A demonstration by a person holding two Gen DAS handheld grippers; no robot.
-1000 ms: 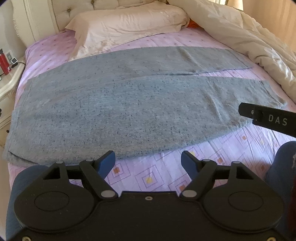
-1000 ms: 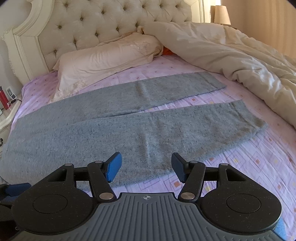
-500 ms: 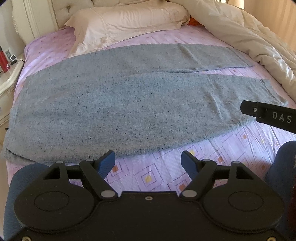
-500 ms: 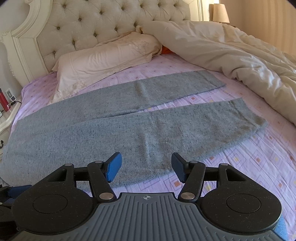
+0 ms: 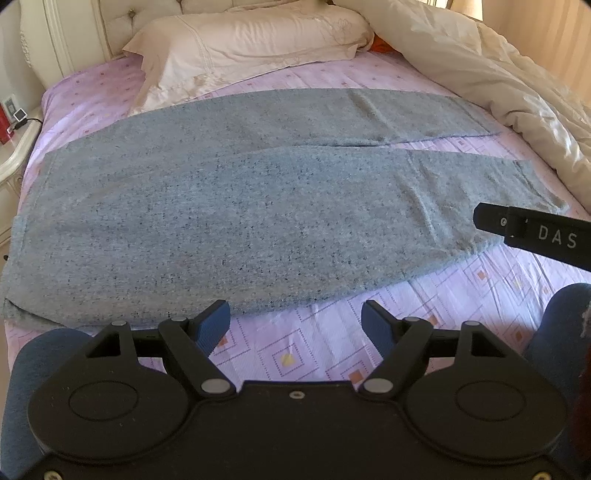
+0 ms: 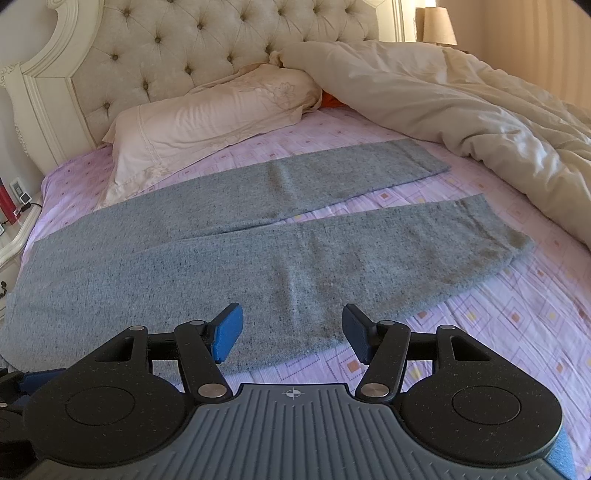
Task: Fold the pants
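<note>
Our count of things ahead of the jaws

We see one pants [image 6: 236, 266], one pillow [image 6: 210, 118], one duvet [image 6: 461, 107], one lamp [image 6: 437, 20].

- The pants [image 5: 236, 221] are grey with a dark fleck, kind of a knit look, and they're spread out flat and unfolded across the bed.
- Waist end sits at the left, both legs run off to the right.
- Legs touch near the crotch, then split into a narrow V, so the cuffs lie apart.
- Far leg looks smooth; the near leg has a few soft wrinkles.
</note>
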